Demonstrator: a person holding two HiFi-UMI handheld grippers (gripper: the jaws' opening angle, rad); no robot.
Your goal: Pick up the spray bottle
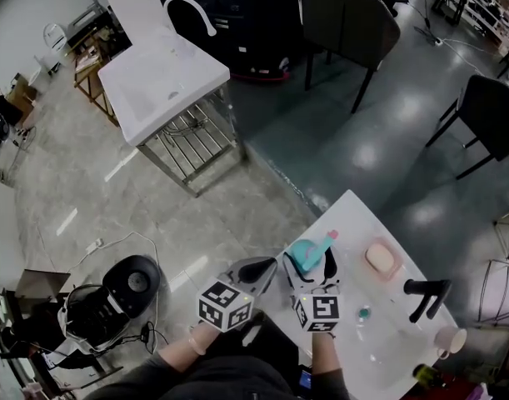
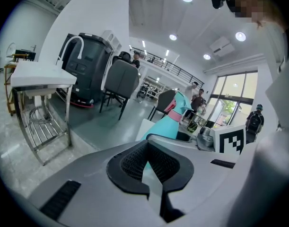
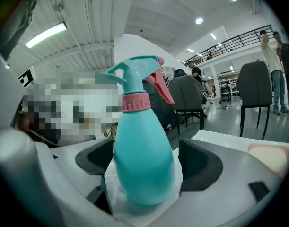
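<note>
Grasping looks done, with the lift next. In the head view my right gripper holds the spray bottle at the near corner of the white surface, and my left gripper is just beside it. A pink block lies further along, and a white sink and dark chair stand beyond on the floor. In the left gripper view my fingers are pressed together on nothing. In the right gripper view my fingers pinch the bottle's teal body from both sides, nozzle up. I judge the next move needs a steady raise with a firm squeeze.
</note>
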